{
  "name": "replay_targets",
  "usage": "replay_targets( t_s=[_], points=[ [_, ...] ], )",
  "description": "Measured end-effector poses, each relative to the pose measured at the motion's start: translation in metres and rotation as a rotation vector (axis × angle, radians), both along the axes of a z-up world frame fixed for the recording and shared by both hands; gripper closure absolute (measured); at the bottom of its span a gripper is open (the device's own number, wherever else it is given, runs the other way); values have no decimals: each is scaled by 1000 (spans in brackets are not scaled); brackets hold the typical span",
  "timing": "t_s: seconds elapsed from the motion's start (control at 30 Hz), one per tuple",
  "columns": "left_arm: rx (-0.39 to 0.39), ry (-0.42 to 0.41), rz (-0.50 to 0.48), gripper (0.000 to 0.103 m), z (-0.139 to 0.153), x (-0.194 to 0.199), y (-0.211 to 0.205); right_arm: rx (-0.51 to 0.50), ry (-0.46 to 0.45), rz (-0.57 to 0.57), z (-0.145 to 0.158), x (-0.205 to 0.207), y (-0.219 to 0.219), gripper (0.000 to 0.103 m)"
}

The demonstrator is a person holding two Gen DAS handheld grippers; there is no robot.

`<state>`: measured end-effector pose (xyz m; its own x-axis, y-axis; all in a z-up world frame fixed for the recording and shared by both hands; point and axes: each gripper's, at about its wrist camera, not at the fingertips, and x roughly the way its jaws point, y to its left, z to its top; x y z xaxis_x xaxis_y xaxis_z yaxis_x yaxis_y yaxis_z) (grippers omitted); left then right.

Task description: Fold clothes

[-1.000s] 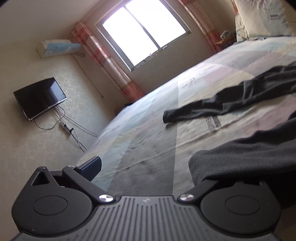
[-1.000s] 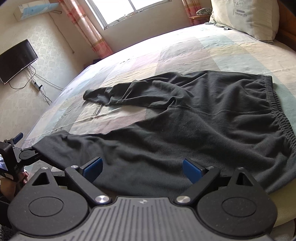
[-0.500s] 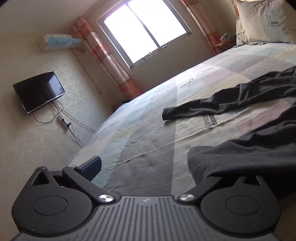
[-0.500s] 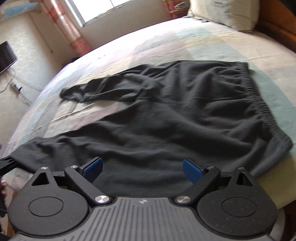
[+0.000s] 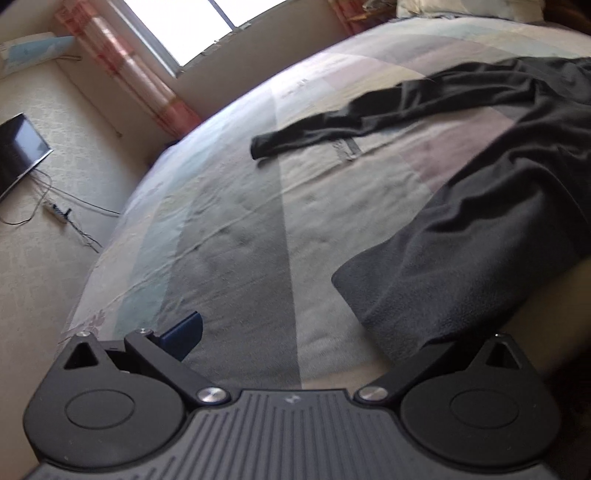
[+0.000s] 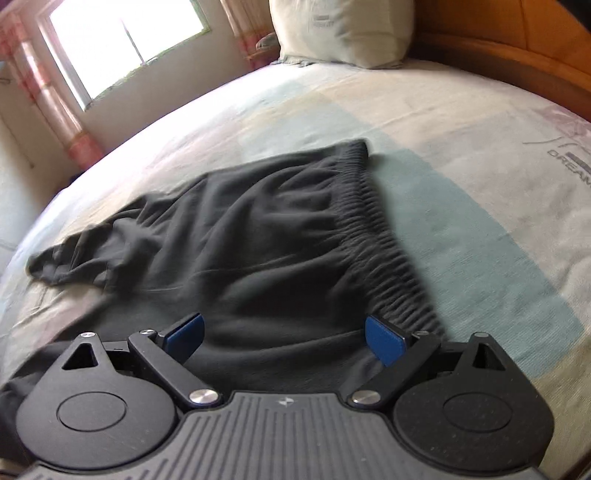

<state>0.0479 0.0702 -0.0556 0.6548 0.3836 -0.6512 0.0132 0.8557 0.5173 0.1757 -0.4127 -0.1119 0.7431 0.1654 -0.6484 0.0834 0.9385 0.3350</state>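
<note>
Dark grey trousers (image 6: 266, 236) lie spread on a bed (image 6: 461, 155) with a pastel patchwork cover; the waistband (image 6: 384, 240) runs from mid-frame down toward the right claw (image 6: 284, 332), its near end just beside the right blue pad (image 6: 382, 338). The right claw stands wide open, its two pads well apart, and the seat of the trousers lies between and under them; whether the pads touch the cloth I cannot tell. One leg (image 6: 74, 254) trails off to the left, bunched and creased.

In the left view, the near leg (image 5: 461, 258) lies along the right side, its hem end (image 5: 365, 291) close to the bed's front edge; the far leg (image 5: 354, 122) stretches across the cover further off, its cuff pointing left. The left claw (image 5: 295, 339) shows one blue pad (image 5: 183, 334) over bare cover; the other finger is hidden beneath the hem cloth, which drapes over it; so the jaws stand apart, open, with the hem at the right-hand finger and nothing pinched.

A pillow (image 6: 343, 29) sits at the headboard (image 6: 517, 48); a window (image 6: 122, 40) is beyond.
</note>
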Motion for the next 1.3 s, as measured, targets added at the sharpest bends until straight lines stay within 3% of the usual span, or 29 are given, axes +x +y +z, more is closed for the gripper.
replay_targets(
  t_s=[0.17,0.3,0.4,0.57,0.63,0.73,0.9,1.1,1.3],
  points=[
    [-45,57,-10,1,-3,9,3,-103,69,10,17,17,22,6],
    [-6,65,-54,1,-9,21,-9,-97,-22,131,31,33,52,1],
    [27,67,-69,1,-13,24,-14,-101,-27,163,25,62,62,1],
    [-5,46,-5,1,-15,21,-4,-6,37,87,4,93,45,1],
    [-19,29,14,0,-15,19,0,-35,74,33,10,92,43,1],
    [-19,-34,19,0,-9,18,0,-41,79,10,19,72,41,1],
    [-32,-113,-37,1,6,20,-8,-10,76,75,25,19,51,1],
    [-112,-24,-96,1,-1,12,-10,42,90,124,23,-28,70,1],
    [-254,33,-55,1,-8,-3,3,53,87,167,30,-37,85,1]
  ],
)
